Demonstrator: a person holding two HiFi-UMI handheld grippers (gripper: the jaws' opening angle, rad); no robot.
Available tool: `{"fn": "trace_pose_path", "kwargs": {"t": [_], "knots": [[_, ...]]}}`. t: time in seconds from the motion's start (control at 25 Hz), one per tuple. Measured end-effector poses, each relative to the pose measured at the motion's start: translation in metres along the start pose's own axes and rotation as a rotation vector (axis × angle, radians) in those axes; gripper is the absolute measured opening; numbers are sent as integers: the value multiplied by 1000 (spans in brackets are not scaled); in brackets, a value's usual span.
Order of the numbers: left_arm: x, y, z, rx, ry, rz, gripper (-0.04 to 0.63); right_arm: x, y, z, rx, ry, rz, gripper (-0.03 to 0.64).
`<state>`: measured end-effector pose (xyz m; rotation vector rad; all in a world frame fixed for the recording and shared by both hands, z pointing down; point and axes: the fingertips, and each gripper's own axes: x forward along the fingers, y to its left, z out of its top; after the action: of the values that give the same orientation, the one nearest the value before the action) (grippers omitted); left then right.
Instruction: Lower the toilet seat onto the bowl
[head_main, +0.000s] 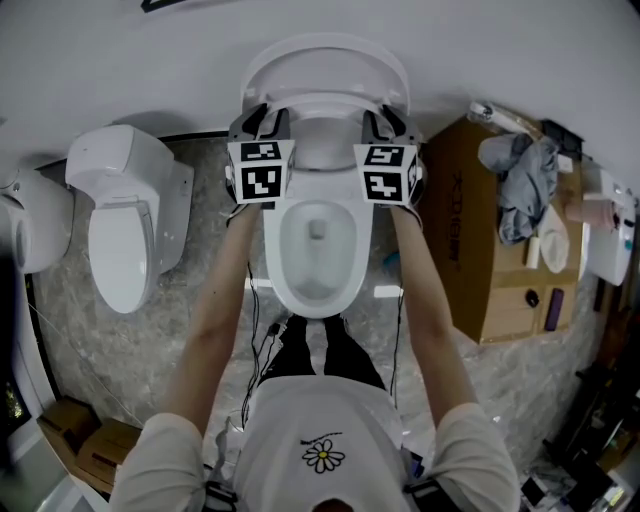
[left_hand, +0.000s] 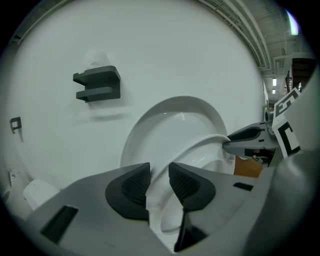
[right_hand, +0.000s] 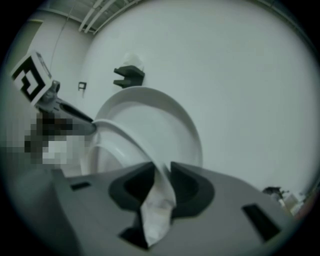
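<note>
The white toilet seat (head_main: 322, 103) is tilted partway up over the bowl (head_main: 318, 250), in front of the raised lid (head_main: 325, 62). My left gripper (head_main: 262, 118) holds the seat's left side and my right gripper (head_main: 385, 120) its right side. In the left gripper view the seat rim (left_hand: 200, 145) runs between the left gripper (left_hand: 159, 182) pads, which close on it. In the right gripper view the right gripper (right_hand: 162, 180) pinches the seat's edge (right_hand: 125, 135), with the lid (right_hand: 160, 115) behind.
A second white toilet (head_main: 125, 225) stands on the floor to the left. A cardboard box (head_main: 490, 250) with a grey cloth (head_main: 525, 180) sits to the right. A dark bracket (left_hand: 98, 83) is on the wall behind. Small boxes (head_main: 85, 440) lie at lower left.
</note>
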<state>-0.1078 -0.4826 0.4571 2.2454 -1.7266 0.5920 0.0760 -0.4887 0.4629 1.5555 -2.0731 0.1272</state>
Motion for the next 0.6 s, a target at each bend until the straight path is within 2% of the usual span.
{"fn": "trace_pose_path", "kwargs": {"t": [0.32,0.6], "knots": [[-9,-1,-3,-10,-6,-8,135,-8,2,-4,-13,-3,-32,106],[-35,-9,-11,-4,-18,-32,137,-35,10,-9,-29,-31,-17,104]]}}
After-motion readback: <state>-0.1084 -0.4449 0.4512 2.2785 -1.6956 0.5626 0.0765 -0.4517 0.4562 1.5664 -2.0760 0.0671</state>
